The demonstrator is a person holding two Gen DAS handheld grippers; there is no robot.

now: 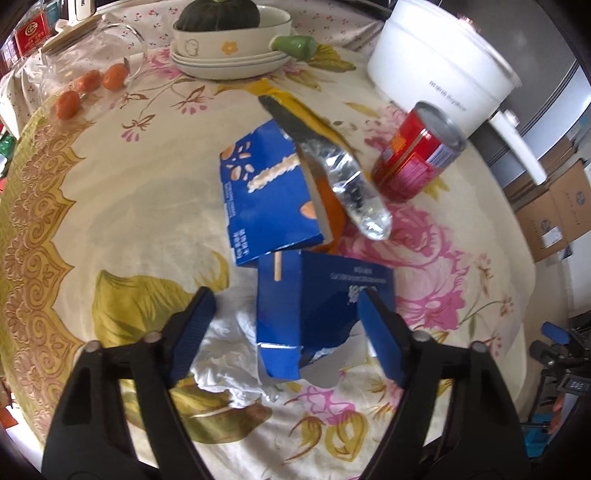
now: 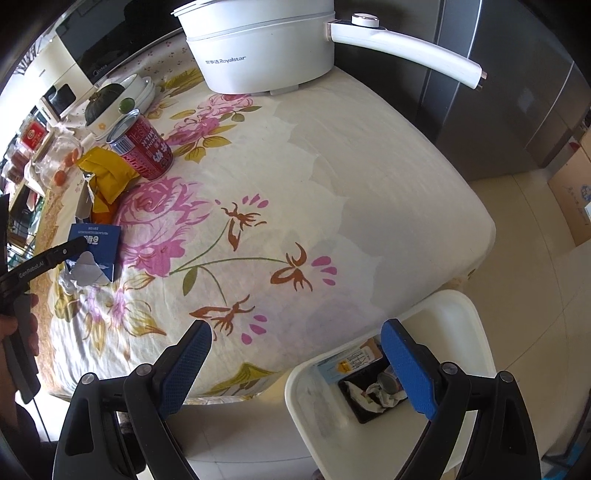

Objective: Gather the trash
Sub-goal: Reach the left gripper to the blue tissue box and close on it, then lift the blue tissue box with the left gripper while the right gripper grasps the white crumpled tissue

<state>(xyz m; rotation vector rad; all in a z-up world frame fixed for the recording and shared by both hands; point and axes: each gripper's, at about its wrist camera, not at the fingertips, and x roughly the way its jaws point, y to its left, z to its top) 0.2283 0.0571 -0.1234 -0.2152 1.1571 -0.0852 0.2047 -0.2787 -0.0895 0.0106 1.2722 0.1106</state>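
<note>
Fingers of the left gripper (image 1: pixel 286 325) stand wide apart, bracketing a torn blue carton (image 1: pixel 317 306) that sits on the flowered bench (image 1: pixel 122 206); the right-hand pad is close against the carton's side, the left-hand one over a crumpled white tissue (image 1: pixel 225 354) lying just beside it, and I cannot tell whether either pad touches yet. Fingers of the right gripper (image 2: pixel 297 363) are likewise spread and hold nothing, poised past the bench edge above a white bin (image 2: pixel 314 406) on the floor, in which some trash already lies. The likeliest slip, as I judge it, is that a closing grip would crush the flimsy, ripped carton or snag the tissue along with it, so one piece drops on the way to the bin. A second blue carton (image 1: pixel 266 192) lies flattened just beyond the first, with a silver-lined yellow wrapper (image 1: pixel 332 162) draped over its far edge and something orange beneath; dragging the near carton could pull that heap askew. A tipped red can (image 1: pixel 417 158) rests near the wrapper and could roll if nudged. Farther back stand a white electric pot (image 1: pixel 439 66), stacked dishes with a dark squash (image 1: pixel 218 16), a glass jar (image 1: pixel 85 55) and small orange fruits (image 1: pixel 90 81), none in the way of the grasp.
</note>
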